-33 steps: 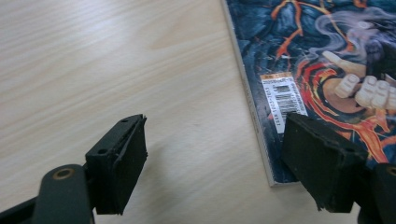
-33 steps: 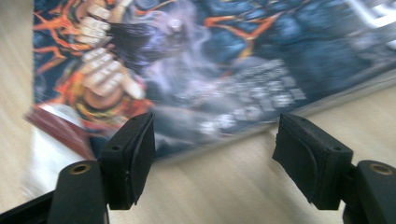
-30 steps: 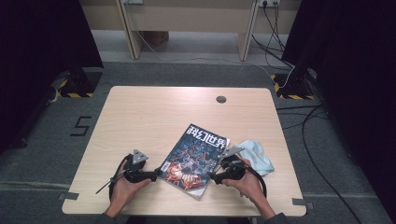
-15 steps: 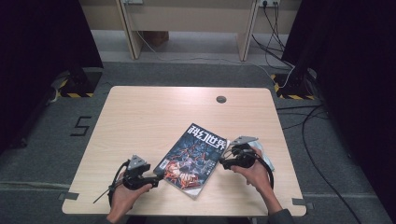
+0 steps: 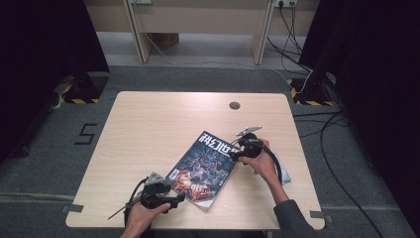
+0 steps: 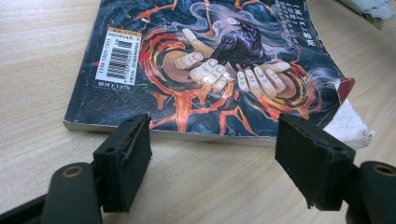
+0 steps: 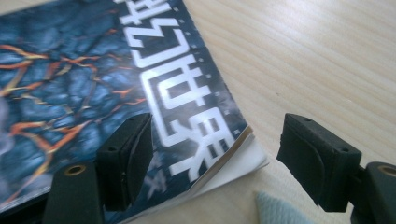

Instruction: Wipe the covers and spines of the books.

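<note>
Since the earlier high view, the right gripper [image 5: 236, 152] has travelled from the near right part of the table, beside the pale cloth [image 5: 287, 174], up to the far right corner of the magazine [image 5: 203, 170], while the left gripper [image 5: 173, 201] has drawn back a little toward the near edge and the magazine lies in the same slanted pose. The left gripper's jaws have just been opening a little further; in the left gripper view they stand wide apart, pads [image 6: 125, 163] hovering over bare wood just short of the magazine's [image 6: 205, 65] near edge, with nothing between them and no contact with the cover. In the right gripper view the right jaws are spread equally wide, straddling the magazine's [image 7: 93, 93] title corner: one pad [image 7: 126, 158] hangs over the dark cover, the other over the table [image 7: 317, 56] beyond the page edges, and whether either touches the paper cannot be told. A bit of the pale cloth [image 7: 275, 210] shows just beside that corner. The magazine lies flat, cover up, on the near right part of the table [image 5: 148, 129], between the two grippers.
</note>
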### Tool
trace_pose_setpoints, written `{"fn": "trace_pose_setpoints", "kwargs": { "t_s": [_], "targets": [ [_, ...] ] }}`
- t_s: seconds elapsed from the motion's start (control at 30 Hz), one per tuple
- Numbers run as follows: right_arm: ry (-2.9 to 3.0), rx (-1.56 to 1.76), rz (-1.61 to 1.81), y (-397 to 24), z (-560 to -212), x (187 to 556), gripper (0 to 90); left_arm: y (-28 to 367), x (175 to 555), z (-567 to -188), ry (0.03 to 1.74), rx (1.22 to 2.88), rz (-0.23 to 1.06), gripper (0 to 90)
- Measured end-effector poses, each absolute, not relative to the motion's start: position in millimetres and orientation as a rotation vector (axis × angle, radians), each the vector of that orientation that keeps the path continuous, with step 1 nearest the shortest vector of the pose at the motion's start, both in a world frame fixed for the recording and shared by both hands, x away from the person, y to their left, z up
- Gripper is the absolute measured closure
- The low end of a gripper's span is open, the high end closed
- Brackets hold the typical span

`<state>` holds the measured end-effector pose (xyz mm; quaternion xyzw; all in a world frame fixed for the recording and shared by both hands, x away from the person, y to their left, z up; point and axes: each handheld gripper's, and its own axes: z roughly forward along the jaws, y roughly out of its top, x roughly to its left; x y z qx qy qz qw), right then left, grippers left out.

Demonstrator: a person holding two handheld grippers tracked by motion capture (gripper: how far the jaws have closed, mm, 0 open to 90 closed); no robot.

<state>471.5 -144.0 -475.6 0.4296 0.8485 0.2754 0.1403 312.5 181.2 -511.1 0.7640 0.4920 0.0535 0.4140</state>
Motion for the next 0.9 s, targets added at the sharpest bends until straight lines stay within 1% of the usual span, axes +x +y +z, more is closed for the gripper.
{"fn": "trace_pose_setpoints", "kwargs": {
  "t_s": [0.1,0.13,0.17,0.23,0.5,0.57,0.63,0.8,0.9],
  "targets": [
    [2.514,1.267,0.733,-139.8,-485.1,479.9,26.7,181.8,316.7,-511.1,1.238,1.924,0.149,26.2],
    [2.525,1.265,0.746,-138.5,-486.6,479.9,28.8,182.8,318.9,-511.1,1.24,1.923,0.152,26.1],
    [2.532,1.257,0.765,-137.4,-486.7,478.6,26.5,184.5,321.4,-511.1,1.242,1.925,0.155,26.2],
    [2.542,1.223,0.734,-135.4,-485.7,473.2,26.1,187.4,327.1,-511.2,1.254,1.92,0.17,26.3],
    [2.579,1.196,0.74,-138.9,-485.6,441.1,25.3,194.1,346.6,-511.3,1.3,1.934,0.281,25.2],
    [2.586,1.18,0.747,-140.1,-485.5,431.1,25.0,194.0,351.7,-511.5,1.313,1.933,0.301,24.1],
    [2.609,1.154,0.753,-142.0,-485.6,421.2,24.5,194.4,358.4,-512.1,1.311,1.941,0.314,21.2],
    [2.658,1.096,0.791,-146.0,-484.1,392.9,25.2,193.5,373.1,-512.5,1.309,1.977,0.379,20.6],
    [2.689,1.084,0.811,-148.7,-485.2,377.4,26.5,193.7,378.4,-512.2,1.299,1.982,0.376,19.9]
  ]
}}
